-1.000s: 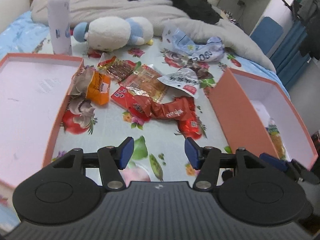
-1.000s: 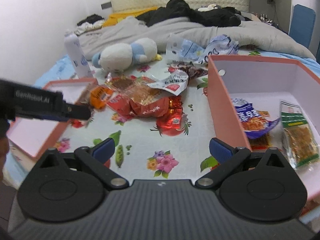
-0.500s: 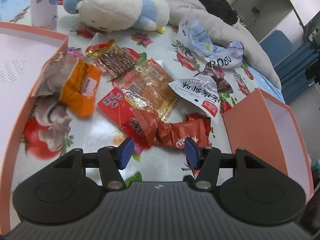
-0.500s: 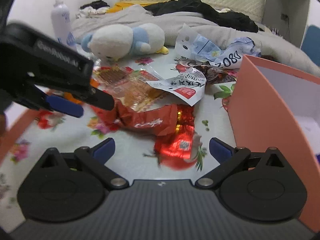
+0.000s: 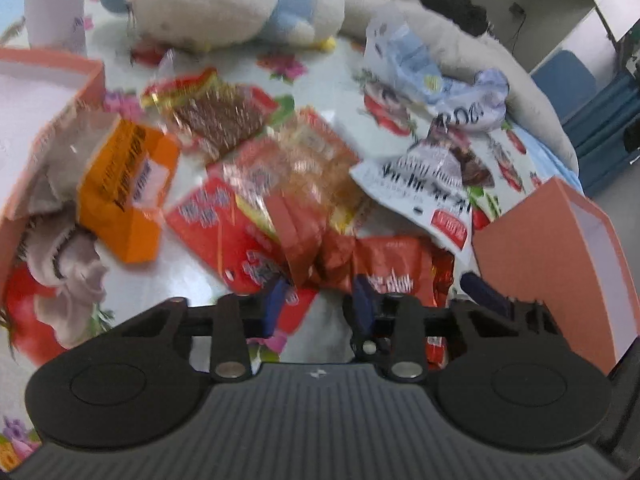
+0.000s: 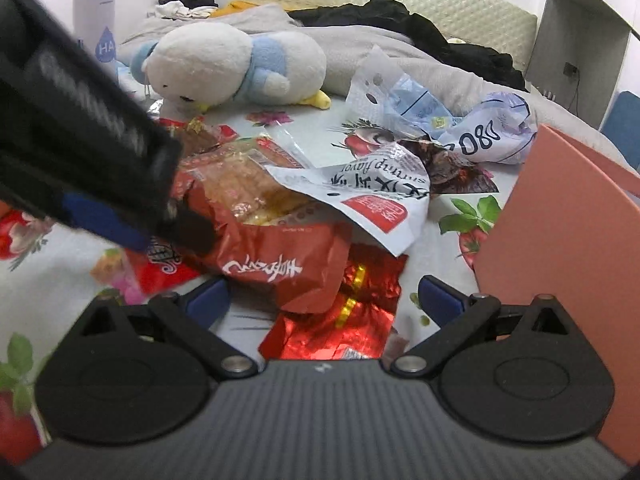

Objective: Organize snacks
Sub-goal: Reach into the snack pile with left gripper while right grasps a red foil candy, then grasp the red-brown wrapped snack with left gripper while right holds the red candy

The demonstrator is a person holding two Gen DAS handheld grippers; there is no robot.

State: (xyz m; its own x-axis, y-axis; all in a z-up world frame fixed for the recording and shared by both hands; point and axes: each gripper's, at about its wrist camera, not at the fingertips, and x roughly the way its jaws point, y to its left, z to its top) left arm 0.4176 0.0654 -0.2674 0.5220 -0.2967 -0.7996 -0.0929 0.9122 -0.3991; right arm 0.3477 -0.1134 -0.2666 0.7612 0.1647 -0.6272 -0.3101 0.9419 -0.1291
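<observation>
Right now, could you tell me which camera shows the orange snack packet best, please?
The left wrist view: the orange snack packet lies in full sight beside the pink box, though blurred. In the right wrist view the left tongs cover that spot, so the packet cannot be seen.

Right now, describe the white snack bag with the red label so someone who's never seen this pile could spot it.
Start at the orange box on the right, then look just left of its near corner, at the edge of the snack pile. The white snack bag lies there, draped over the dark red packet and the clear packet of golden snacks. It alone is white with black lettering and a red label at its corner.
</observation>
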